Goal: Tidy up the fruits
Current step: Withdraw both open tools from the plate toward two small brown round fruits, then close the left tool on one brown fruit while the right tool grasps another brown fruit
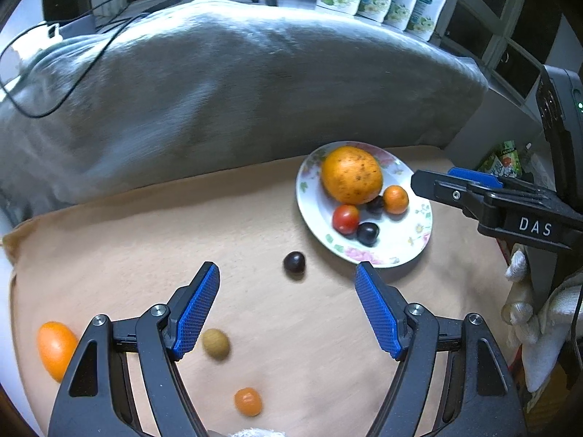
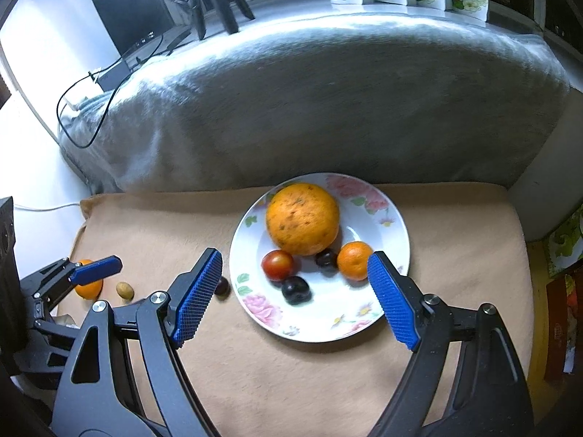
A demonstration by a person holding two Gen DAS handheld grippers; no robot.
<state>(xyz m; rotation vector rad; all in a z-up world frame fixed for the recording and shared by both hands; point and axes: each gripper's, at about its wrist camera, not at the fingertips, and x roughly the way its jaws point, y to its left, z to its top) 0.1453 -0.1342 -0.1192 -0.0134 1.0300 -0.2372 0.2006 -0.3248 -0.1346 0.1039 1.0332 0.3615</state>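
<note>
White plate (image 2: 395,225) holds a big orange (image 2: 302,218) and small fruits. Both the left gripper (image 1: 288,313) and right gripper (image 2: 295,295) gape wide, holding nothing.

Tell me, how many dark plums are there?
3: two on the plate, one plum at the front and another plum under the big orange; a third plum on the cloth.
</note>
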